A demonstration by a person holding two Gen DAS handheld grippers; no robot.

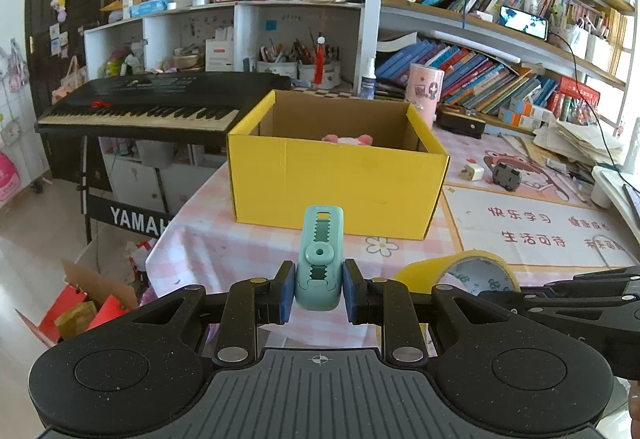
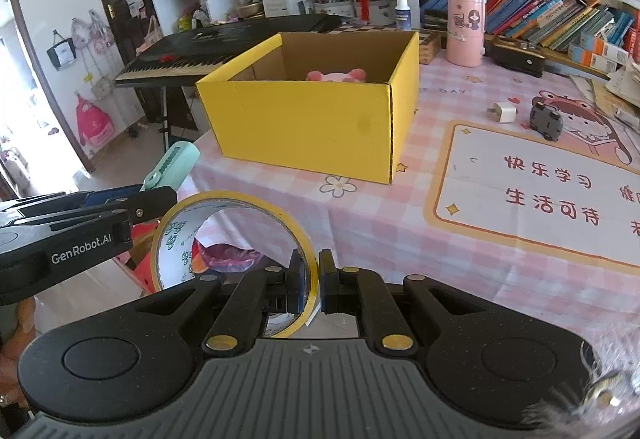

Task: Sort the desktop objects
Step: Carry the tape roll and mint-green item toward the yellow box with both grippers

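Indoors, pink checked tablecloth [image 2: 380,223]; left hand-held gripper [image 1: 319,289] clamps teal clip [image 1: 322,259], right hand-held gripper [image 2: 311,285] pinches tape roll [image 2: 236,239].

Bright daylight, both views. Strong fisheye bending at edges; black corners vignetted. Overexposed glare behind the pale tall window frame [image 1: 628,39], far right of the left tool. Washed-out bright doorway [image 2: 16,111] left of the right tool. Focus sharp throughout.
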